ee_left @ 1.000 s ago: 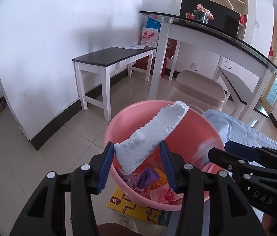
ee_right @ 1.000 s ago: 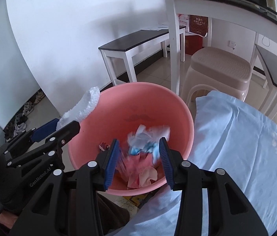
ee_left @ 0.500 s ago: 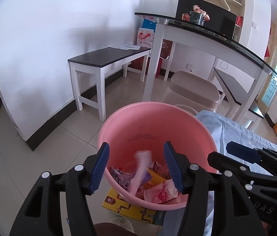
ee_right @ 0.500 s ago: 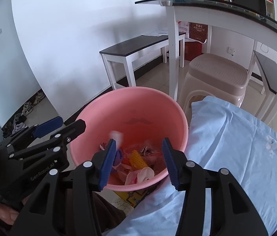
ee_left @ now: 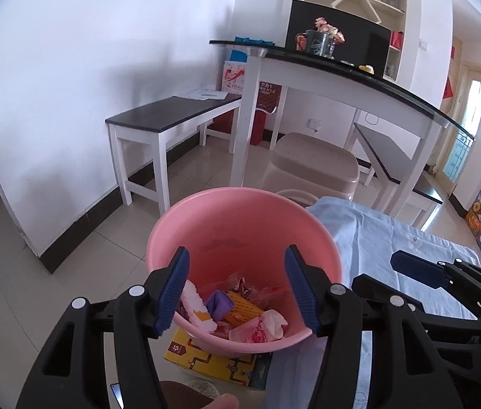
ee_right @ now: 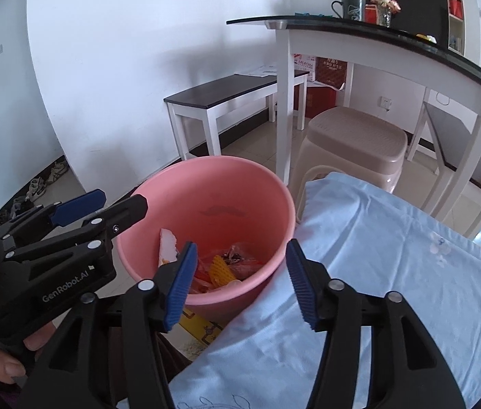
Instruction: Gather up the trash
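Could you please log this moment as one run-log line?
left gripper: open, empty, jaws just opening | right gripper: open, empty, jaws just opening | pink bucket: holds trash

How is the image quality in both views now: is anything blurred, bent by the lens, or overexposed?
Left wrist view: sharp; the trash in the pink bucket is crisp, the fisheye bends the glass table edge, and the doorway at far right is washed out. Right wrist view: also sharp, corners dark, the wall curves, and a soft shadow lies above the bench.
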Demonstrator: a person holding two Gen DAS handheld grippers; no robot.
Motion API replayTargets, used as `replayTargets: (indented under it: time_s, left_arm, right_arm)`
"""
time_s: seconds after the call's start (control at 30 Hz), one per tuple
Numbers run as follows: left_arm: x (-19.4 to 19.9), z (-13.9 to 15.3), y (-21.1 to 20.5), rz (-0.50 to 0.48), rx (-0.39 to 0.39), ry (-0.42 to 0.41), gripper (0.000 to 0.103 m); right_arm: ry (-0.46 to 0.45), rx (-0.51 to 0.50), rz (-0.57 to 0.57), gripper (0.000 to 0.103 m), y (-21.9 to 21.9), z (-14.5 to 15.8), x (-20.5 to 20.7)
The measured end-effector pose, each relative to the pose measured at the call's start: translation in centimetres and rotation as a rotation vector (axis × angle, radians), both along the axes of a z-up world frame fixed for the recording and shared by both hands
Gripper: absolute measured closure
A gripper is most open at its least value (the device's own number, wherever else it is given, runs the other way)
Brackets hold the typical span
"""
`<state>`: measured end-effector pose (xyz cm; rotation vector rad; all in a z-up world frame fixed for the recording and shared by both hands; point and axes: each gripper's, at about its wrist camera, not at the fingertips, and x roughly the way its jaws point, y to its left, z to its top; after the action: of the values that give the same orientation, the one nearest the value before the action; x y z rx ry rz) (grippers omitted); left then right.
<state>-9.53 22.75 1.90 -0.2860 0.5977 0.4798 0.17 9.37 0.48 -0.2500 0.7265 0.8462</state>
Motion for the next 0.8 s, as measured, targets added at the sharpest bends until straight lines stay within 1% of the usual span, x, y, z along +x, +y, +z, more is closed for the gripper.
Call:
replayTargets:
  time_s: [0.3, 0.8]
  left_arm:
    - [-0.7, 0.6, -1.4, 0.001, 0.017, -0.006, 0.046]
    - [-2.5, 1.1, -2.7, 0.038, 0.018, -0.008, 0.046]
  right_arm:
    - [0.004, 0.001, -0.039, 0.047, -1.2, -0.2, -0.1]
    - [-0.040, 0.017, -0.046, 0.047, -2.4, 0.3, -2.1]
